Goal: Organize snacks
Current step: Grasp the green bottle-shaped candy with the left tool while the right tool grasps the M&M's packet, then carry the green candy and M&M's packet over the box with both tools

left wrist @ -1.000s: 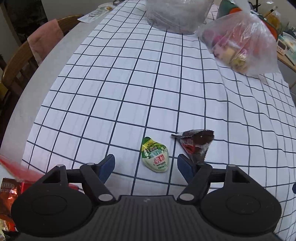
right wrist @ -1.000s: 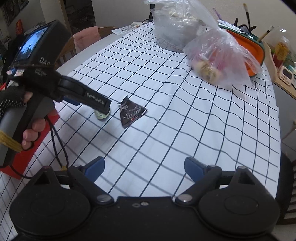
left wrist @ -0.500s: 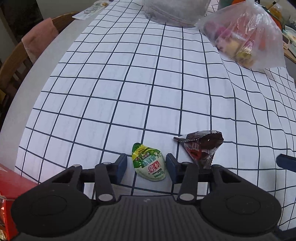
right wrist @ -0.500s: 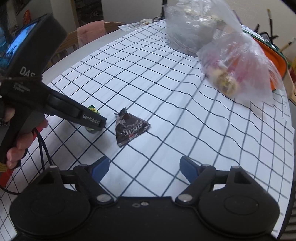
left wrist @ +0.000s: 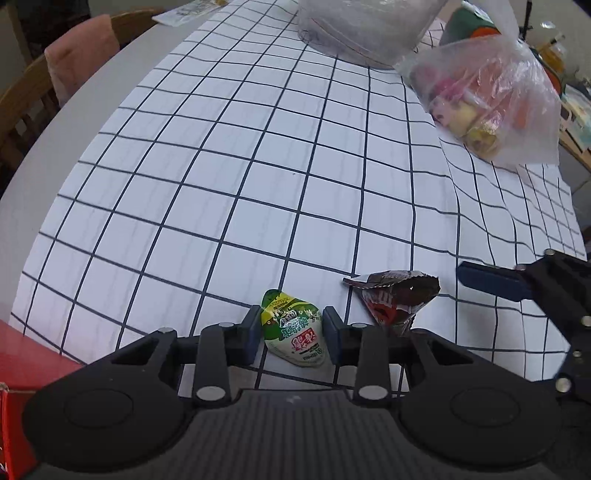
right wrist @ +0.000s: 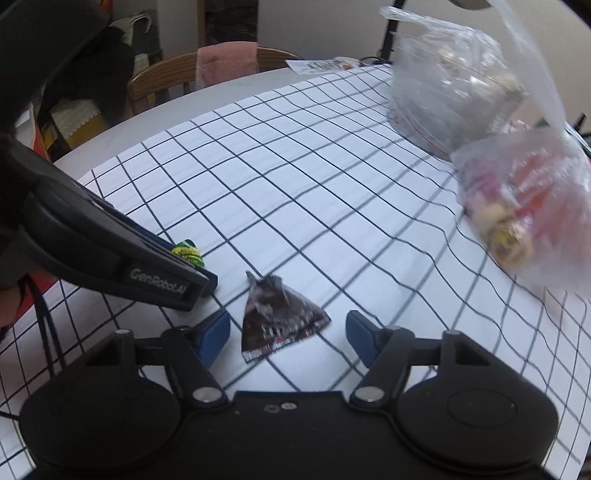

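- Left tongs (left wrist: pixel 291 330) pinch the green-and-white snack packet (left wrist: pixel 294 334) from both sides, their blue pads touching its edges; the packet lies on the checked cloth (left wrist: pixel 258 166) at about 6 o'clock in the left wrist view.
- Right tongs (right wrist: pixel 288 338) stand wide apart, gripping nothing, one blue pad on each side of the brown candy packet (right wrist: pixel 280 319), neither touching it.
- Just beside the green packet, toward 3 o'clock, that crumpled brown packet rests on the cloth, and the two packets lie apart.
- At 8 o'clock in the left wrist view a red box (left wrist: pixel 22 354) shows at the bench edge.
- Farther off, at 1 o'clock, a clear plastic bag of snacks (left wrist: pixel 487 107) sits on the cloth.
- Beyond it at 12 o'clock stands a larger clear bag (left wrist: pixel 365 29).
- At 10 o'clock a wooden chair (left wrist: pixel 22 107) with a pink cloth (left wrist: pixel 79 62) draped over it stands past the bench (left wrist: pixel 92 110).
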`<state>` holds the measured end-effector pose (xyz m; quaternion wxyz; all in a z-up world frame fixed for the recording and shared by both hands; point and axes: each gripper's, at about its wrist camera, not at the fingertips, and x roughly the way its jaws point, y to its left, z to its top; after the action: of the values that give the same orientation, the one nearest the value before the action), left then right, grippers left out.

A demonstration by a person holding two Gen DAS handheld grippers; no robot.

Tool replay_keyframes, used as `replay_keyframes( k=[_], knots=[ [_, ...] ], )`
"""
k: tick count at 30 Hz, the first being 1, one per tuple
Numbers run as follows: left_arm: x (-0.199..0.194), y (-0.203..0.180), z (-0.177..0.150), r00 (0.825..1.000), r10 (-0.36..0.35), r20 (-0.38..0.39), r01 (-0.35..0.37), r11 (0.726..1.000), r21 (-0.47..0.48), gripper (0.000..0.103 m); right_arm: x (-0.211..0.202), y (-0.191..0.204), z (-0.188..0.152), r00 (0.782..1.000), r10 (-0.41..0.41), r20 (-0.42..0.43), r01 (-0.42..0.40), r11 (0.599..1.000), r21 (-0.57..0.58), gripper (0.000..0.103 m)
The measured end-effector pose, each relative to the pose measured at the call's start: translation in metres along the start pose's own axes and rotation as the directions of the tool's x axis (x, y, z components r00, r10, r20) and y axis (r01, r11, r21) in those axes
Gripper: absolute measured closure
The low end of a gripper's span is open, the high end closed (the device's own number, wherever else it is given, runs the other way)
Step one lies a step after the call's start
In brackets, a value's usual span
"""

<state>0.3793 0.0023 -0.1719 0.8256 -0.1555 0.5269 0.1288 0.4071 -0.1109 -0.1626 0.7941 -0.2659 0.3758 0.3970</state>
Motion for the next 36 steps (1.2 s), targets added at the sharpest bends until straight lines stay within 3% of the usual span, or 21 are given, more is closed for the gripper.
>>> replay_keyframes(
  k=[8, 15, 24, 36],
  knots=[
    [-0.009, 0.018, 0.002, 0.999, -0.033, 0.015, 0.034, 0.997, -0.069, 0.069, 0.018, 0.0, 0.005, 1.0, 0.008, -0.014, -0.008, 1.0, -0.014, 0.056],
    [-0.008, 0.022, -0.002, 0.999, -0.042, 0.007, 0.043, 0.996, -0.08, 0.069, 0.01, 0.002, 0.0, 1.0, -0.004, 0.0, 0.004, 1.0, 0.006, 0.073],
    [-0.023, 0.017, -0.017, 0.999, -0.054, 0.006, 0.054, 0.997, -0.063, 0.069, -0.022, -0.003, -0.015, 1.0, -0.006, 0.007, 0.006, 0.993, 0.117, 0.075],
    [-0.084, 0.009, -0.043, 0.994, -0.109, 0.03, 0.109, 0.994, -0.005, 0.069, -0.104, 0.016, -0.044, 1.0, -0.022, -0.005, 0.022, 0.978, 0.209, 0.074]
  ],
)
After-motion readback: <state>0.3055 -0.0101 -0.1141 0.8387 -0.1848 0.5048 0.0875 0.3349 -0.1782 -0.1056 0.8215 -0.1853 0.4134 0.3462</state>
